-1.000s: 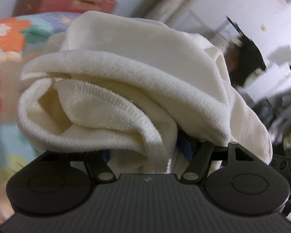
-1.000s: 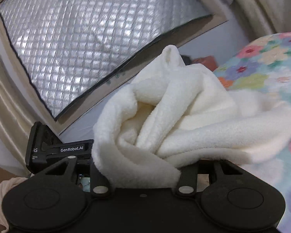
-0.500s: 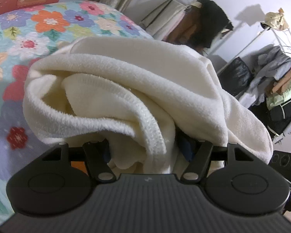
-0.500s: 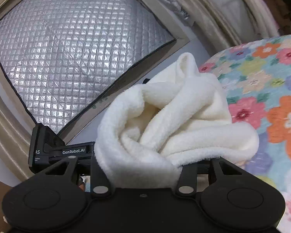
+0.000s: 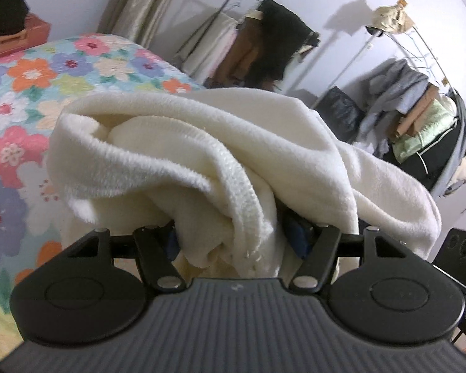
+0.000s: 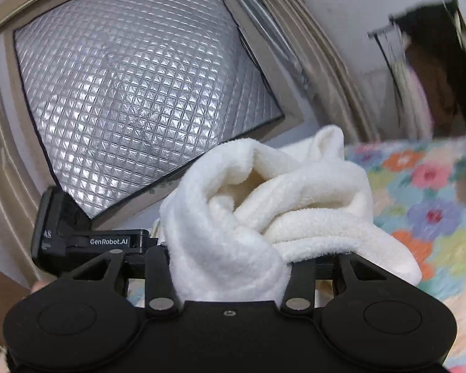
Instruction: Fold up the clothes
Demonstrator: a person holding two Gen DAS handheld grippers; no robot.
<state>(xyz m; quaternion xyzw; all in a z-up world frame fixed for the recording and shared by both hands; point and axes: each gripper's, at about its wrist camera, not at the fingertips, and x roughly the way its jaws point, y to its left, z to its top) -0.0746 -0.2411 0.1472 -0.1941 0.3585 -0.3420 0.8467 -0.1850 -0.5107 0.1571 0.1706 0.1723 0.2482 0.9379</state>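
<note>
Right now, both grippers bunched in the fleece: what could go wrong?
1. The fleece is wadded over the left gripper, hiding its fingers and the edges, so the fold may come out crooked.
2. The same on the right gripper: a loose tail droops toward the bedspread and could drag or slip.

Bright, fisheye warp, rt view blurry.

One readable text: "GenRobot.AI" in white on a black device block [image 6: 90, 239], just left of the right gripper's jaws in the right wrist view. Partial letters "AS" at that block's left end, rest cut off. Left wrist view: no readable text.
</note>
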